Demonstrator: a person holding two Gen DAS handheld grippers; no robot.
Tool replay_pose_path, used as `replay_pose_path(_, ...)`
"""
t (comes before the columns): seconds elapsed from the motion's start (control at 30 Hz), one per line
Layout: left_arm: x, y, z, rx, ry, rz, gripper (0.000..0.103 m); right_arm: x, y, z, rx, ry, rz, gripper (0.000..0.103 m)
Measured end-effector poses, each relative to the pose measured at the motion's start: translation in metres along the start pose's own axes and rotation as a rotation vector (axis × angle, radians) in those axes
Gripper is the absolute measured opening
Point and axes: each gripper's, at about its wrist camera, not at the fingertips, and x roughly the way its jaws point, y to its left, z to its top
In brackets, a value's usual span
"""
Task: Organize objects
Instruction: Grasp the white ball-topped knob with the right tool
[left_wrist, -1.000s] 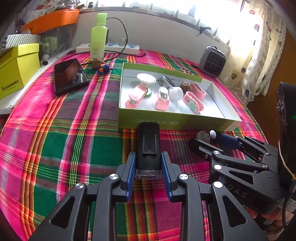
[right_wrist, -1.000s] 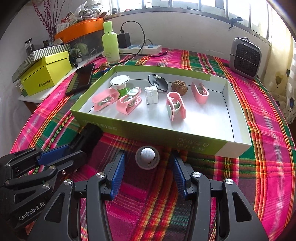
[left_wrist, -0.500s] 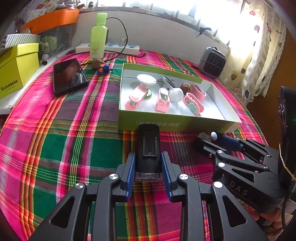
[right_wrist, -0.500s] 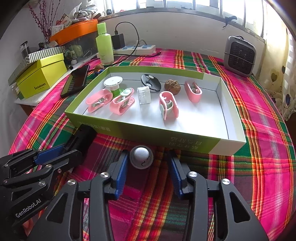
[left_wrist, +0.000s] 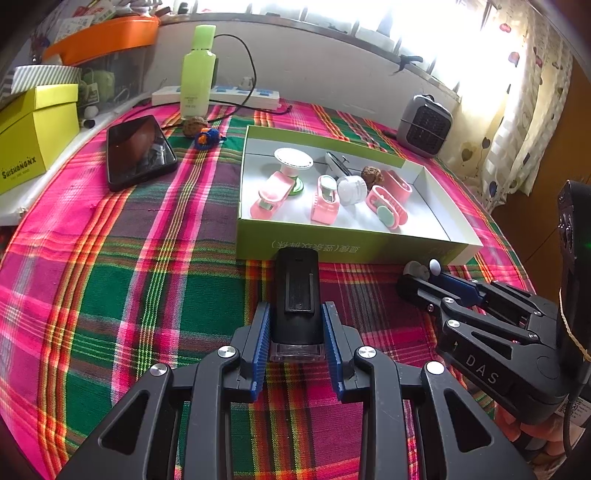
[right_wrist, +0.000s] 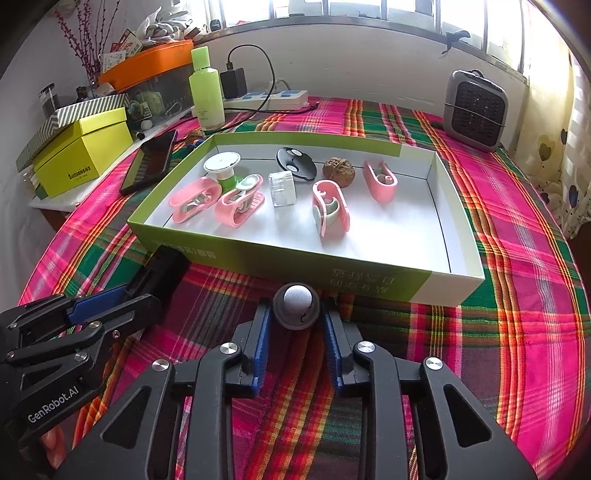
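Left tongs sit at the lower centre of the left wrist view, their two blue pads pressed against the sides of one black rectangular device with a clear end, which lies on the plaid surface just in front of the green box. Right tongs fill the lower centre of the right wrist view, clamped on one small round grey ball-topped object that rests on the cloth just beside the box's near wall.

Inside the white-floored box, at the middle of the right wrist view, there are eight things: four pink clip-shaped holders, one white disc on a green stem, one clear small jar, one black oval piece and one walnut.

Outside the box, in the upper left of the left wrist view, lie one black phone, one second walnut and one small blue-and-orange item just beside it. One pale green bottle stands upright in front of one white power strip. One yellow box sits at the far left edge, and one grey heater stands at the upper right.
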Motion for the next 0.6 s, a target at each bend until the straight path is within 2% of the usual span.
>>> replay_pose_path(0.6, 0.0, 0.0, 0.0, 0.01, -0.001, 0.015, 0.026, -0.007, -0.004, -0.011, 0.008, -0.002, 0.011, 0.027)
